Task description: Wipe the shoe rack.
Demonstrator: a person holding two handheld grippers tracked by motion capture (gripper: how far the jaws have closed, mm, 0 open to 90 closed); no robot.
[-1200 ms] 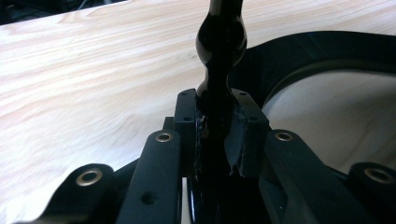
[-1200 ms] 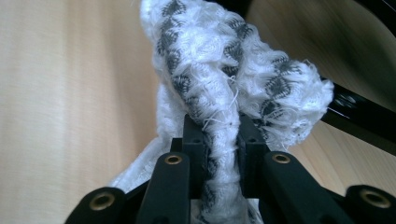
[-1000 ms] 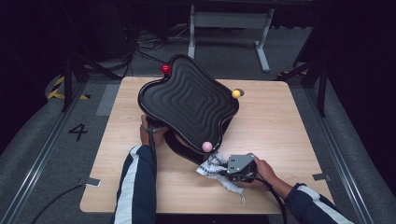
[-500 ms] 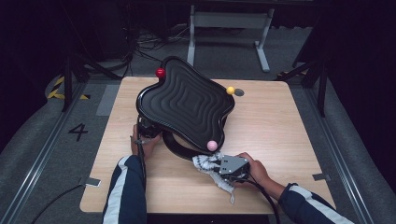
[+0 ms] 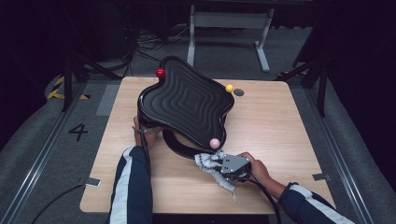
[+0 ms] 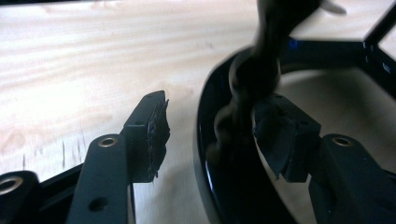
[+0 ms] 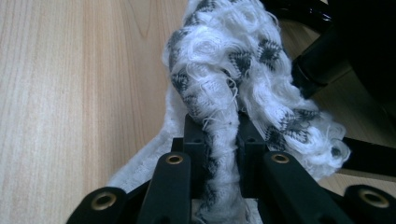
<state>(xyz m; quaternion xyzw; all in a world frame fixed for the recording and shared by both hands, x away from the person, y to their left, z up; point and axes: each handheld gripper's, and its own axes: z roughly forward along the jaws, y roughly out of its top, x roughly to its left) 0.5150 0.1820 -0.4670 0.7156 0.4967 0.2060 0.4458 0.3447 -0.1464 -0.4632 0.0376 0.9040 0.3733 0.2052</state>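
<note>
Swung left since the earlier frame: black tray [image 5: 187, 105]. Left gripper [image 6: 210, 135] just opened, released, frame [image 6: 233, 140] between jaws. Right gripper [image 7: 219, 140] clenched, grasping cloth [image 7: 233, 74] on desk [image 5: 280, 121]

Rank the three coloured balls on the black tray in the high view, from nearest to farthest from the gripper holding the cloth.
From the right gripper, shut on the cloth:
1. Pink ball, at the tray's near edge, just above the gripper.
2. Yellow ball, at the tray's far right corner.
3. Red ball, at the tray's far left corner.
</note>
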